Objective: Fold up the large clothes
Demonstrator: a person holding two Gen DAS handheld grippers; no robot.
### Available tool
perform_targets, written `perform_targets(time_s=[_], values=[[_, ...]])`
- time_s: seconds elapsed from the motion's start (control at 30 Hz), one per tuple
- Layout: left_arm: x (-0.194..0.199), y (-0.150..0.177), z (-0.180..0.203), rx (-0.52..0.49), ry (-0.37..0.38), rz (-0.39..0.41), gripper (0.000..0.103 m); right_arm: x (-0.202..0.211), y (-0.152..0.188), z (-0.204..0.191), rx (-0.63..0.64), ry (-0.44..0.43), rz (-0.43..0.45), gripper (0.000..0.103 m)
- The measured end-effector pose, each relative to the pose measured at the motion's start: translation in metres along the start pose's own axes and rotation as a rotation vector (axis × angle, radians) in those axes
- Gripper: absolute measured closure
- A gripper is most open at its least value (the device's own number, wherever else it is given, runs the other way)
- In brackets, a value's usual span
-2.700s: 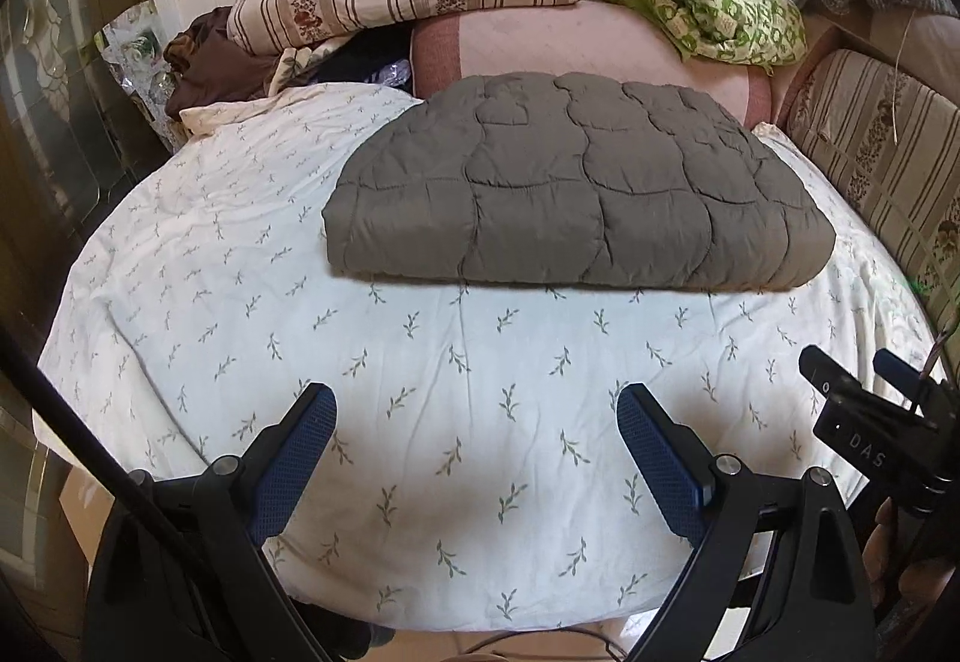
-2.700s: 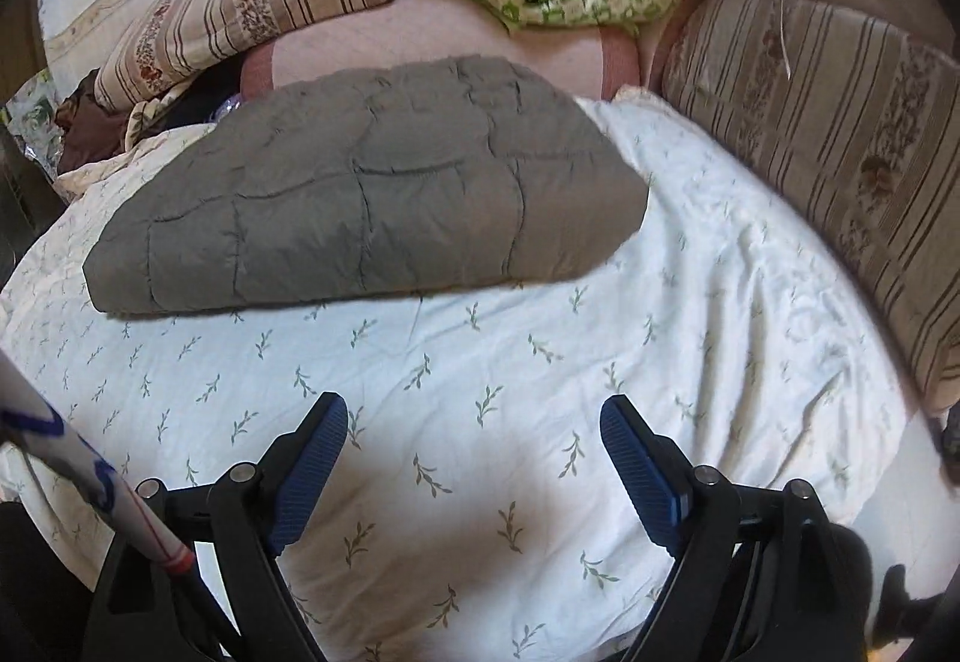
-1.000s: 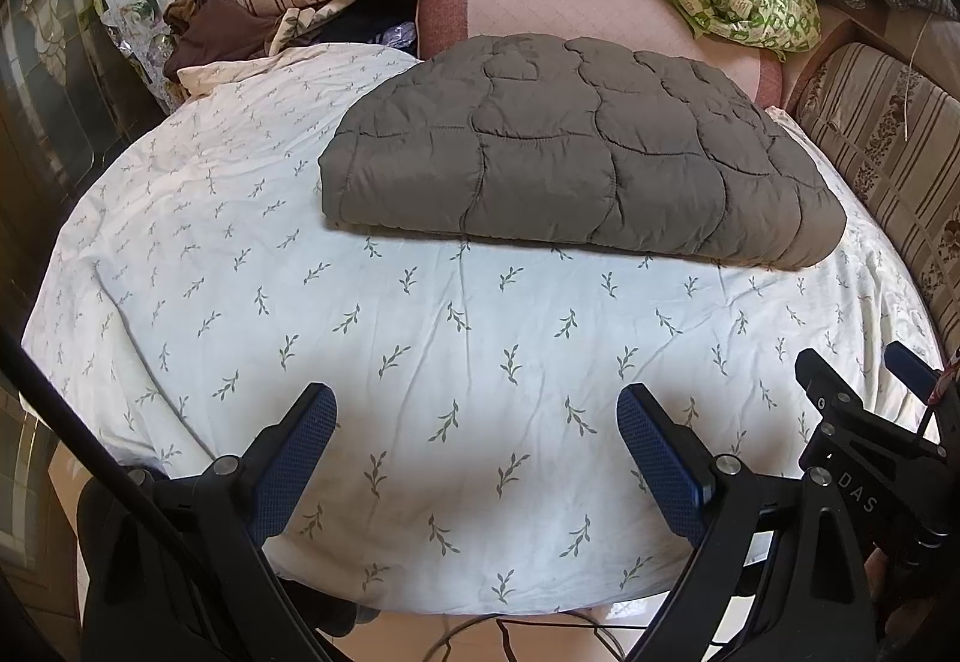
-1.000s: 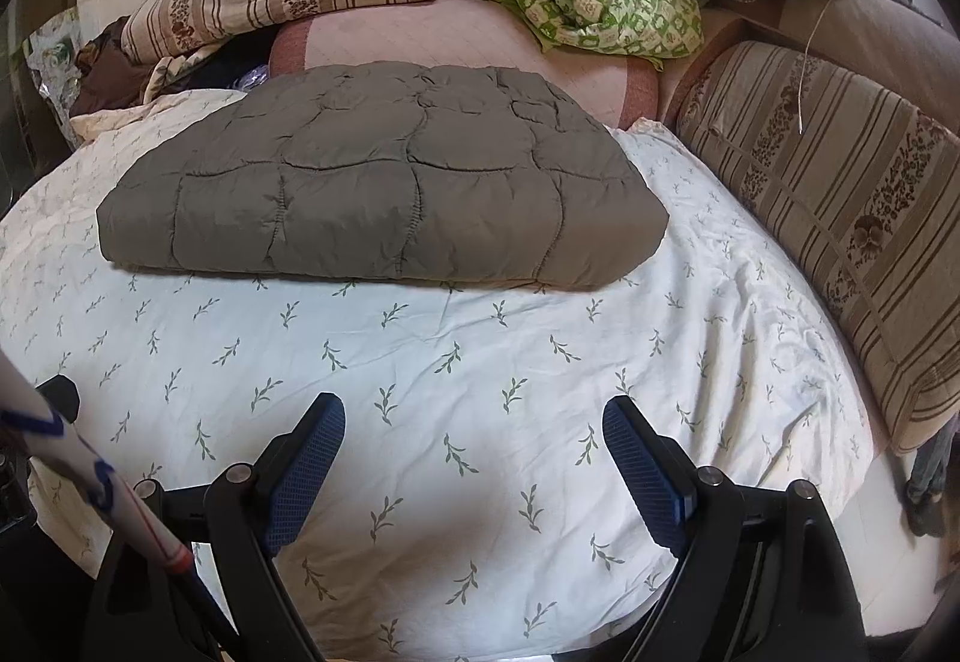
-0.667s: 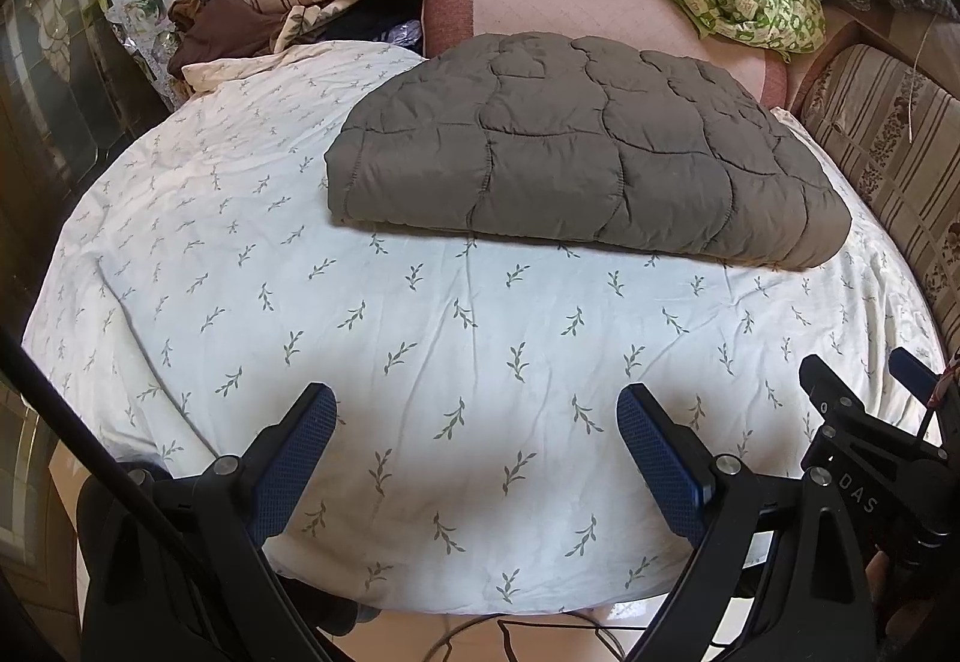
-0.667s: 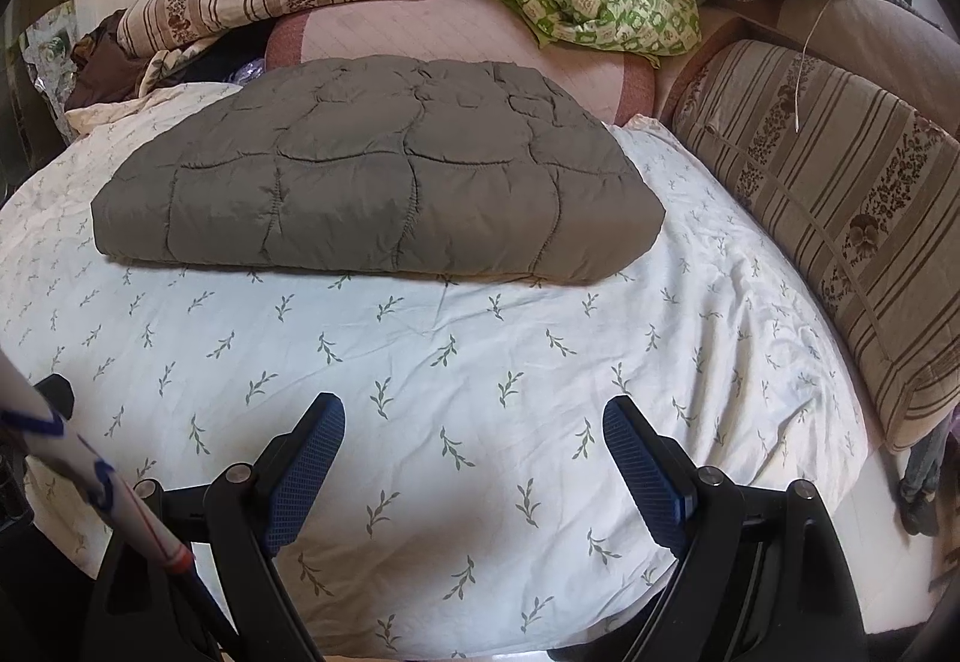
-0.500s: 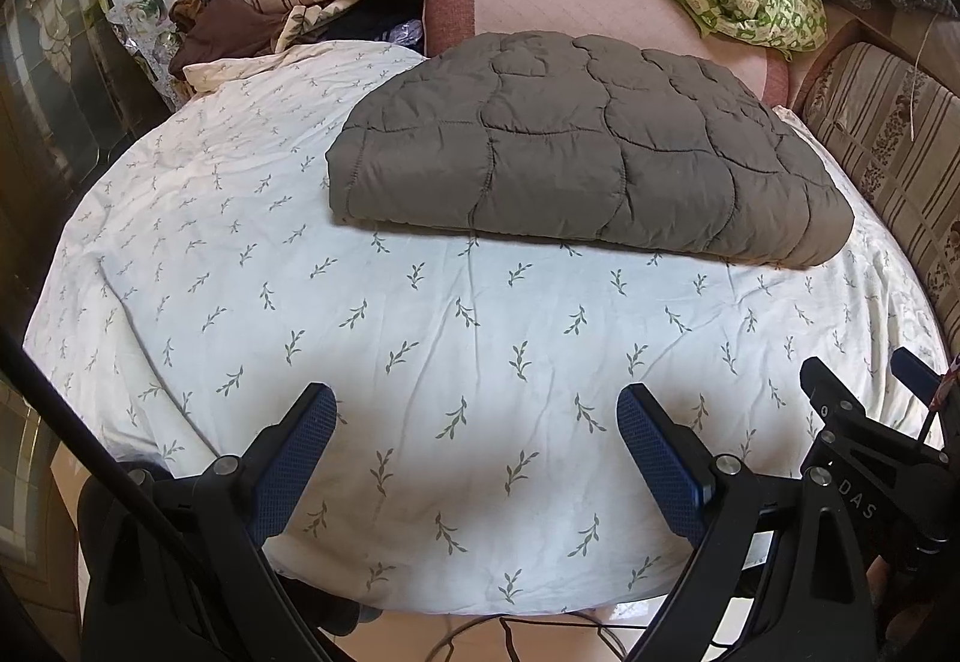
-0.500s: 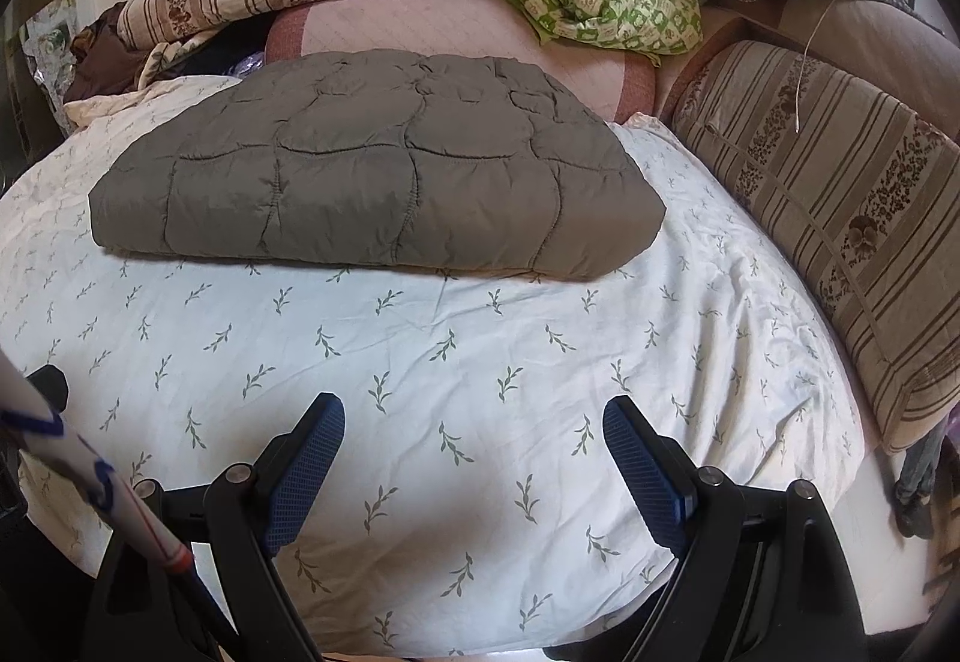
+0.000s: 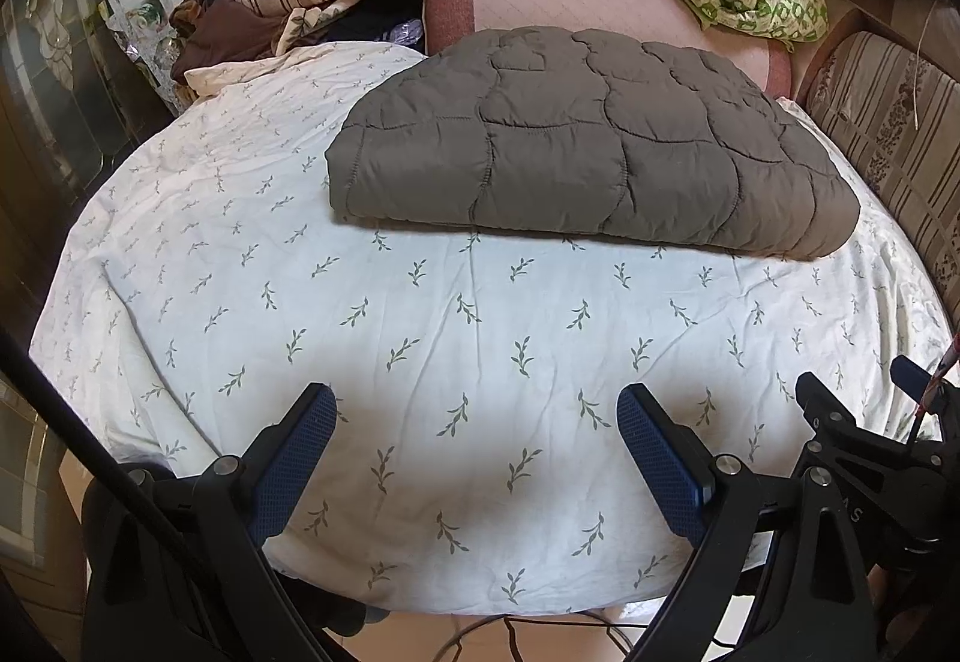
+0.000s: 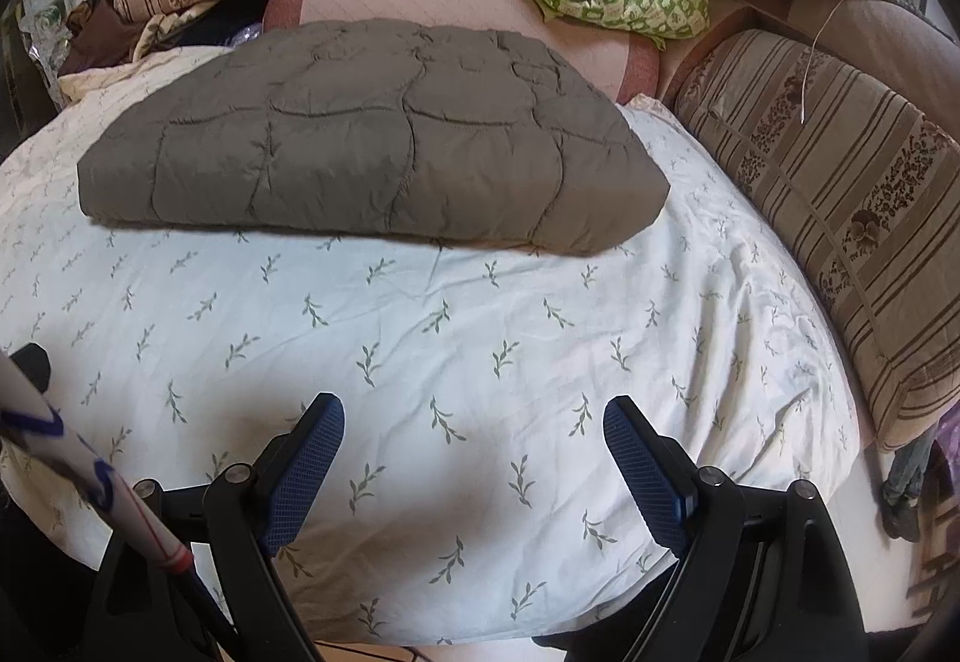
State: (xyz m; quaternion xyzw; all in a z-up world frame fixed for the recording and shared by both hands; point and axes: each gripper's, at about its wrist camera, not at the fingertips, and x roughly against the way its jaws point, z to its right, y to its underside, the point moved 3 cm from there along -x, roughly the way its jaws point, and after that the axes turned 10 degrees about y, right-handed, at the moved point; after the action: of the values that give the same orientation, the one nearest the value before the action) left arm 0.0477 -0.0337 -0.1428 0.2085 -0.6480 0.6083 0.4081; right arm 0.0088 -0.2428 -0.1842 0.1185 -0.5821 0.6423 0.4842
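One "AS" marking on right claw (image 9: pixel 852 422)

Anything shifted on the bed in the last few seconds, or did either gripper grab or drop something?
Nothing taken or released. The folded grey quilted garment lies unmoved on the leaf-print white sheet; left hand-held gripper and right hand-held gripper remain open, empty.

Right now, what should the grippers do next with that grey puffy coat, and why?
Probably nothing more than pulling back. The coat already lies folded in a neat flat block on the sheet, and both the left gripper and right gripper are open, empty and well short of it.
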Motion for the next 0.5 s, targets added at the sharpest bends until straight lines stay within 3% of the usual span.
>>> perform_targets(time_s=[0.2, 0.5], values=[[-0.0019, 0.0010, -0.0008, -0.018, -0.046, 0.007, 0.009, -0.0034, 0.0028, -0.0039, 0.027, 0.007, -0.019, 0.012], [-0.0057, 0.0024, -0.0024, -0.015, -0.040, -0.007, 0.009, -0.0079, 0.0048, -0.0034, 0.019, 0.006, -0.038, 0.011]])
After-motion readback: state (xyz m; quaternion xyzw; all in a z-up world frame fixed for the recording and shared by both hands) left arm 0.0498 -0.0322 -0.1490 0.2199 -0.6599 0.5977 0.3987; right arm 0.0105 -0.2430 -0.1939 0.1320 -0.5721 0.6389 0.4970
